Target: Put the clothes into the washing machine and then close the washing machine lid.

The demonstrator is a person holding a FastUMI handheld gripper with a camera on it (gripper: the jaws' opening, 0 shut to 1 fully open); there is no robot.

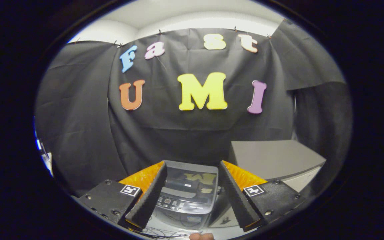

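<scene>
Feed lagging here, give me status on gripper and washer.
Gripper open, holding nothing. Washing machine just ahead between the fingers, lid down. Grey box beside it.

Glossy plastic lid on the washing machine [187,193], mirror-smooth; matt grey box [272,158] beside it, possibly foam; ribbed fingers [147,196].

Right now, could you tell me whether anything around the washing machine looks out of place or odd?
Nothing stands out. The washing machine sits squarely between the open gripper fingers with its lid down, a grey box beside it. Thin cables trail loosely in front.
</scene>
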